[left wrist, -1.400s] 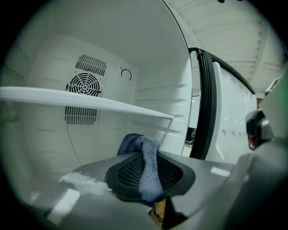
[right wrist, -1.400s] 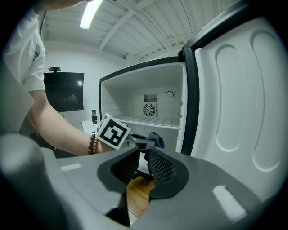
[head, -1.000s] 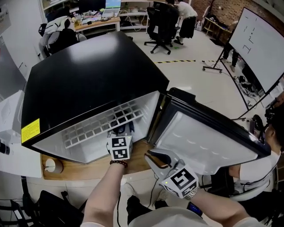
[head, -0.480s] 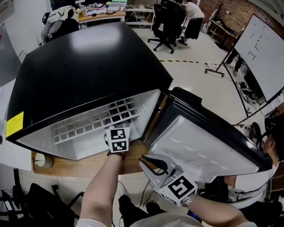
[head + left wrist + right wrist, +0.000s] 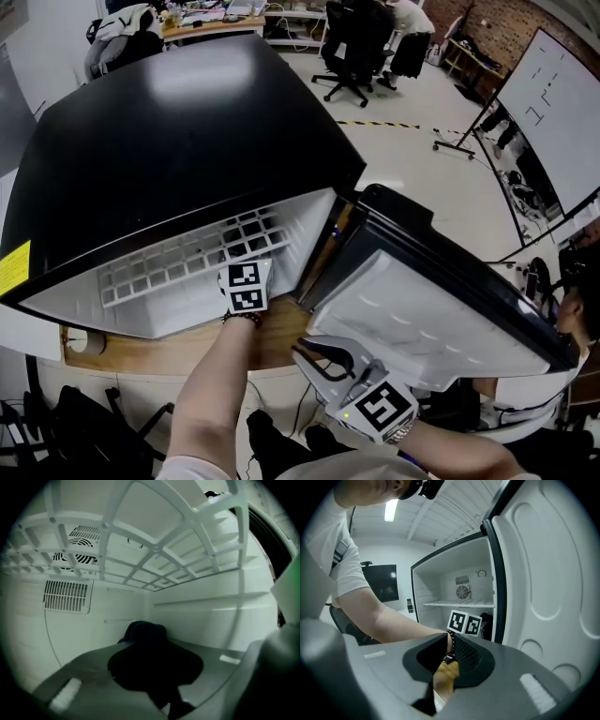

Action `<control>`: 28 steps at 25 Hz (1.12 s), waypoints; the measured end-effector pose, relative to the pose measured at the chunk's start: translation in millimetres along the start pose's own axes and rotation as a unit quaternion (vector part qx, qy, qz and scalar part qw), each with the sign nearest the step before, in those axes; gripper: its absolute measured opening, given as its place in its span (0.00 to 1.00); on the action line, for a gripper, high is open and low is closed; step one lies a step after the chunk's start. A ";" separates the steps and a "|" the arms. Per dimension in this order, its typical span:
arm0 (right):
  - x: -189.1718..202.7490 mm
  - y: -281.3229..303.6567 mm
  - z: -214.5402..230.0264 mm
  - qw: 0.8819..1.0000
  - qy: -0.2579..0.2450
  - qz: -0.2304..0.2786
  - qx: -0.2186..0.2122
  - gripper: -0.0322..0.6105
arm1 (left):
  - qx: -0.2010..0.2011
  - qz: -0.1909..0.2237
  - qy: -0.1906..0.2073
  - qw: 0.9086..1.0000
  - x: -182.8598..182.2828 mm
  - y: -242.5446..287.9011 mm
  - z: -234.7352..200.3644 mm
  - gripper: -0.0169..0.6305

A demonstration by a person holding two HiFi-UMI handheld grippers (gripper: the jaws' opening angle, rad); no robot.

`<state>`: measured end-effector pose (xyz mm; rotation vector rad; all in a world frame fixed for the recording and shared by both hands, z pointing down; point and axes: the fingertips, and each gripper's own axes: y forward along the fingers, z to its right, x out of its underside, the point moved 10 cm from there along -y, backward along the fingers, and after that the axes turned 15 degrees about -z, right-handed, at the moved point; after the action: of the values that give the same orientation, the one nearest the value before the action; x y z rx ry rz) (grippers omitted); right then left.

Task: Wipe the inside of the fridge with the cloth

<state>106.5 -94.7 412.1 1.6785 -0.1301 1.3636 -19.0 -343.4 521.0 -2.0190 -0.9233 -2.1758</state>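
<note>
Fridge [image 5: 169, 122] wide open, door [image 5: 422, 309] swung out to the right, white shelf [image 5: 178, 258] across the cavity. Left gripper [image 5: 151, 654] inside, below that shelf, narrowly closed and clamping the dark cloth [image 5: 145, 631]. Cloth bunched at the tips, low near the floor and the back corner; hard to tell whether actually pressed on any surface. Right gripper [image 5: 317, 349] outside, low in front of the door, shut tight with nothing held. Judged to be in the wiping step itself, with no telling how much of the inside is already wiped. Next move likely calls for pressing the cloth flat on floor or wall and sweeping in overlapping strokes. Also for keeping the clamp firm so as not to drop the cloth, and minding the shelf overhead and the vent [image 5: 65, 596] on the back wall
</note>
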 end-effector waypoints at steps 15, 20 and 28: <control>1.5 -6.4 -6.6 1.000 0.000 0.006 -0.004 0.12 | 0.073 0.018 -0.007 0.997 -3.5 -20.0 18.7 0.11; 2.8 -10.4 -10.9 1.000 0.002 0.009 -0.003 0.12 | 0.090 0.022 -0.002 0.996 -3.8 -32.1 24.8 0.11; 3.2 -19.6 -23.5 1.000 -0.002 0.017 -0.005 0.12 | 0.116 0.020 0.001 0.993 1.2 -54.4 39.5 0.11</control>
<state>102.5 -65.9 401.9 1.6787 -0.1683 1.3823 -5.9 -280.9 499.9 -1.9098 -1.0693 -1.9478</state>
